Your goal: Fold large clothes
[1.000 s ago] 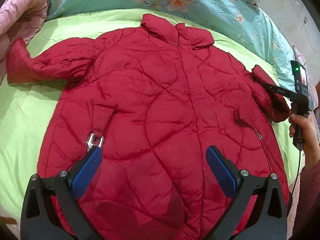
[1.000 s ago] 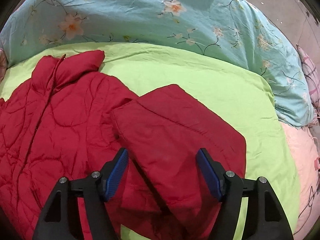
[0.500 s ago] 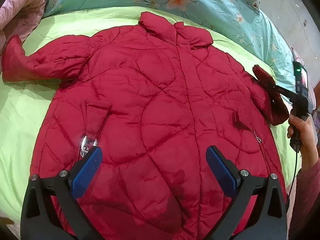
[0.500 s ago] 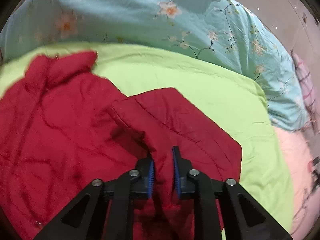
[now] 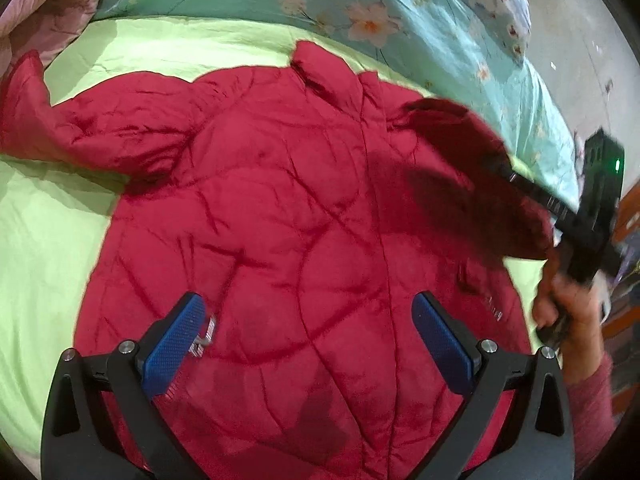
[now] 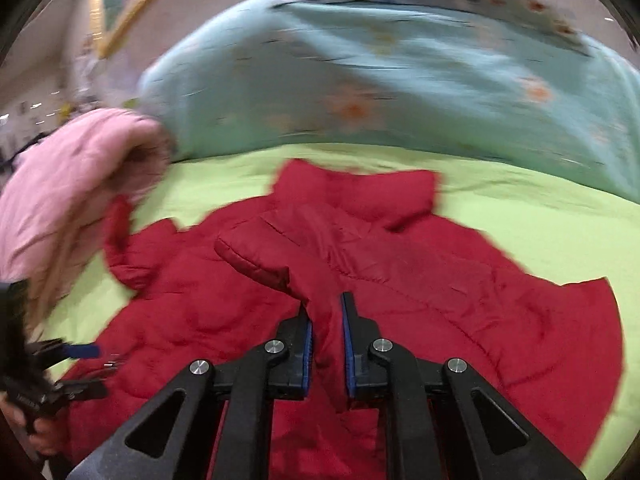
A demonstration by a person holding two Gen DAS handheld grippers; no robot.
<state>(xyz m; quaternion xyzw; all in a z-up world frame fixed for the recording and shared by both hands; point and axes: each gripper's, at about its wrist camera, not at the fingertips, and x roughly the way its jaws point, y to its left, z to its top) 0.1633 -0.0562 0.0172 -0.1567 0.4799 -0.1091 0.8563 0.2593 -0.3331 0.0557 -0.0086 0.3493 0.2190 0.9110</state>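
Observation:
A red quilted jacket (image 5: 304,220) lies spread front-up on a lime-green sheet (image 5: 40,240), collar toward the far side. My left gripper (image 5: 308,300) hovers open over its lower front, nothing between the blue pads; a metal zipper pull (image 5: 204,332) glints by the left finger. My right gripper (image 6: 326,308) is shut on the jacket's right sleeve (image 6: 280,256), lifted and swung over the chest. In the left wrist view that sleeve (image 5: 460,152) hangs dark and blurred above the right shoulder. The other sleeve (image 5: 100,132) stretches out to the left.
A teal floral quilt (image 5: 400,8) is bunched along the far side of the bed. A pink blanket (image 6: 68,184) lies beside the left sleeve's cuff. A person's hand (image 5: 568,320) holds the right gripper at the bed's right edge.
The right gripper shut on the right sleeve, then lifted it and carried it inward over the jacket's chest. The left gripper stayed open and shifted slightly.

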